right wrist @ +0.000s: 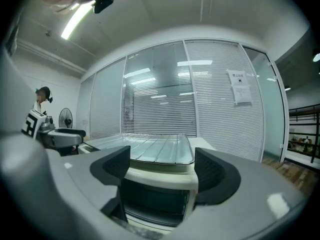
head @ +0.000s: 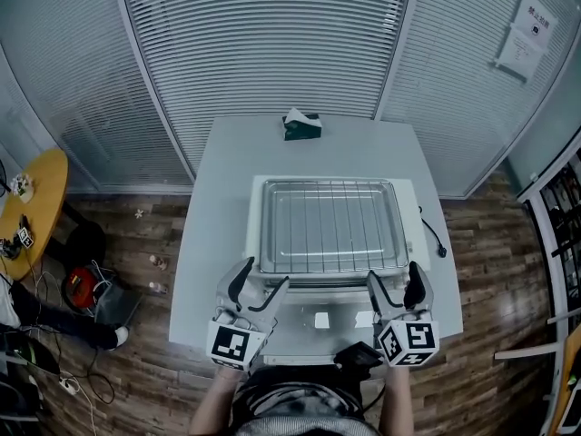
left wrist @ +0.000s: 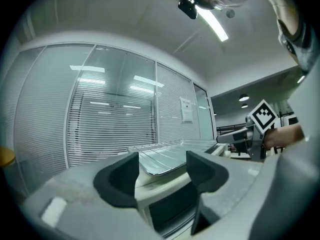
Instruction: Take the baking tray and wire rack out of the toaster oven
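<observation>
Hold left gripper (head: 261, 280) and right gripper (head: 395, 275) spread (nothing between either pair of jaws) at the front corners, over the lowered oven door (head: 318, 321). Beyond, atop the toaster oven (head: 418, 234): baking tray (head: 269, 243) with wire rack (head: 331, 221) on it, seemingly already out. Back away straight, clear of its lip.

1. Shallow silver metal baking tray (head: 265, 234), rectangular, lies flat on the oven's top.
2. Thin wire rack (head: 331, 225) of parallel bars rests level on that tray.
3. White boxy toaster oven (head: 416, 218) stands upright, its glass door folded down open.
</observation>
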Motion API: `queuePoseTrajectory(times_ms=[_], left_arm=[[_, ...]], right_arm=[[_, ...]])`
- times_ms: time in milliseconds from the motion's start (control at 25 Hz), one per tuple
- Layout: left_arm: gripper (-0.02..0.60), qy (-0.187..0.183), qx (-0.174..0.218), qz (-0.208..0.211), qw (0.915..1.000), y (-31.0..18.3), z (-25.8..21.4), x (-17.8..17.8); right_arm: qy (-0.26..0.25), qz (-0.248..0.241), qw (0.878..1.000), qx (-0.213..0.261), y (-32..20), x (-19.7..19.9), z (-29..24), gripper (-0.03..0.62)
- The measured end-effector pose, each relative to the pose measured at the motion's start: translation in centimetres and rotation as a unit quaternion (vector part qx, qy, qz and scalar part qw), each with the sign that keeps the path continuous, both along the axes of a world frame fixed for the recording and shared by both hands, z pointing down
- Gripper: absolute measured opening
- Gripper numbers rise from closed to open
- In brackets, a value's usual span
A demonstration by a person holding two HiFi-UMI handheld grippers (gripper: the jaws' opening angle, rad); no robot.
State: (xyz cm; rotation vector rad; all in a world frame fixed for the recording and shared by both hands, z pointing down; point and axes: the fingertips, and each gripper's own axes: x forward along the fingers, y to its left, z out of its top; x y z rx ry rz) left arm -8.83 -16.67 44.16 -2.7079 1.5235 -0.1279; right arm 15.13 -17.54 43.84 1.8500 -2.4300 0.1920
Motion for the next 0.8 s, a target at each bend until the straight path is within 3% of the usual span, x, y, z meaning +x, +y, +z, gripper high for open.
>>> queuePoseTrajectory(times_ms=[120,360,640,800], left_arm=[[0.295,0.020,-0.007,-0.014,0.9997,1.0,-0.1,-0.7],[0.282,0.014,-0.036,-0.015,0.9992,3.2,1.0,-0.2],[0.071,0.012,-0.062,0.016,0.9979,5.9,2.8,3.3],[0.005,0.017,-0.069,0.030,0.9970,7.3,3.1,6.0]], right_arm=[[0.015,-0.008,1.000,0.016,1.1,-0.8,-0.7,0.392],[0.024,-0.035,0.999,0.015,2.9,-2.6,-0.1,0.292],[0.027,-0.096,0.995,-0.011,5.3,-5.7,2.3,0.120],[0.039,-0.123,0.992,-0.009,6.6,-7.4,2.8,0.027]])
